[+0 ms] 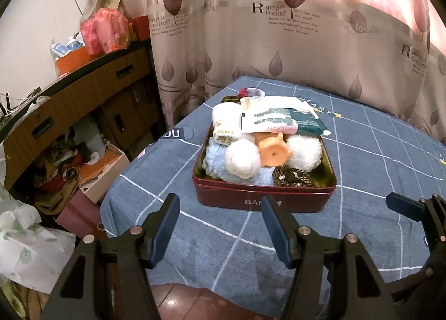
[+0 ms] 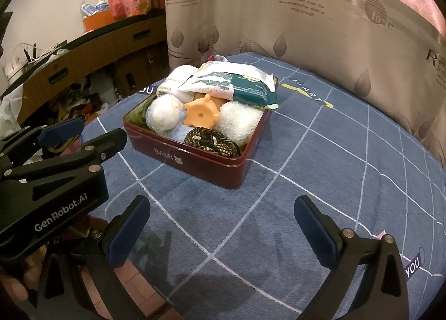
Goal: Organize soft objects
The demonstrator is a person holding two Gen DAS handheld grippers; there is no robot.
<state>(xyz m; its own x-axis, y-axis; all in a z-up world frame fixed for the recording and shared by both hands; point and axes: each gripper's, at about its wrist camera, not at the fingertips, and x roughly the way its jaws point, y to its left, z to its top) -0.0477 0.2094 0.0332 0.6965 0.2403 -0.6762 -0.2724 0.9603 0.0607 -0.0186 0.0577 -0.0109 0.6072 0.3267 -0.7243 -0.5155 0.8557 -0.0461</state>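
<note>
I had both claws hanging short of the red tin (image 1: pixel 263 194), which sat on the table under a blue checked cloth (image 2: pixel 320 153). My left claw (image 1: pixel 220 225) had its jaws apart with nothing between them, only cloth showing through the gap. My right claw (image 2: pixel 223 231) stood wider still, also empty.

The tin was packed full. I could pick out a white fluffy ball (image 1: pixel 303 153), a smoother white ball (image 1: pixel 242 158), an orange toy (image 1: pixel 274 153) lying with its holed base toward me, a dark gold-patterned piece (image 2: pixel 213 143) at the near edge and a pale blue towel (image 1: pixel 216 161) mostly buried under the rest. A green and white tissue pack (image 2: pixel 237 84) lay across the far side, overhanging the rim and hiding what was below it. A rolled white cloth (image 1: pixel 225 122) carried a label I could not read. Something red and white (image 1: pixel 251 92) poked out behind the tin, too covered to identify.
</note>
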